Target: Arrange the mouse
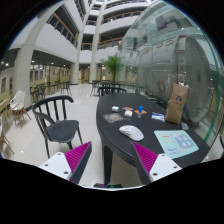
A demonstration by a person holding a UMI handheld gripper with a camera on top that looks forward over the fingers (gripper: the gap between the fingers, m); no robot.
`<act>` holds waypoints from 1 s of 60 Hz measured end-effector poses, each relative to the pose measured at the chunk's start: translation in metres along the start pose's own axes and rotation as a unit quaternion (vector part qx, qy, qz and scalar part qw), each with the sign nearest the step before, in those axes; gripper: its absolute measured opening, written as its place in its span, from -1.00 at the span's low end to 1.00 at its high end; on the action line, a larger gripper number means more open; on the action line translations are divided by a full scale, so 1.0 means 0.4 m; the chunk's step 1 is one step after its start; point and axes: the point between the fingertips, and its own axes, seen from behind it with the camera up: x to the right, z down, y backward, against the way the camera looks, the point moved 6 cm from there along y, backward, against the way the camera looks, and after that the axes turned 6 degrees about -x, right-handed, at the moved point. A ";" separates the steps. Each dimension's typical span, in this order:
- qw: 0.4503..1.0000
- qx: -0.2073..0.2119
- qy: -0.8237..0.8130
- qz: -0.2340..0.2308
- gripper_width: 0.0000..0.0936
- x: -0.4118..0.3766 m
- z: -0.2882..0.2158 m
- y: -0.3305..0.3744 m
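Note:
A white computer mouse [131, 132] lies on a dark round table [115, 135], beyond my fingers and a little right of their middle. A white and pale green mat [181, 143] lies on the table to the right of the mouse. My gripper [112, 158] is open and empty, held off the table's near edge, with its pink pads [150, 157] wide apart.
A brown paper bag [178, 103] stands at the table's far right, with small items [140, 113] and a blue thing behind the mouse. A black chair [55, 122] stands left of the table on a pale floor. More tables and chairs [108, 88] stand farther back in the atrium.

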 end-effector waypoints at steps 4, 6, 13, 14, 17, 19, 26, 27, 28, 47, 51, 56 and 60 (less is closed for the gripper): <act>1.000 -0.007 0.008 -0.006 0.78 -0.009 0.009 -0.017; 1.000 -0.017 0.012 -0.001 0.77 -0.010 0.018 -0.053; 0.999 -0.039 0.022 0.028 0.77 0.035 0.033 -0.127; 0.998 -0.042 0.020 0.032 0.77 0.041 0.034 -0.133; 0.998 -0.046 0.013 0.043 0.78 0.072 0.033 -0.159; 0.997 -0.051 0.009 0.050 0.78 0.109 0.032 -0.159; 0.995 -0.068 0.003 0.079 0.78 0.200 0.018 -0.252; 0.994 -0.071 0.001 0.086 0.77 0.206 0.021 -0.244; 0.993 -0.076 -0.001 0.085 0.77 0.240 0.015 -0.278; 0.991 -0.125 -0.014 0.053 0.77 0.310 -0.018 -0.464; 0.991 -0.130 -0.020 0.038 0.77 0.316 -0.031 -0.501; 0.989 -0.136 -0.041 0.030 0.77 0.328 -0.045 -0.540; 0.988 -0.143 -0.053 0.024 0.77 0.342 -0.051 -0.572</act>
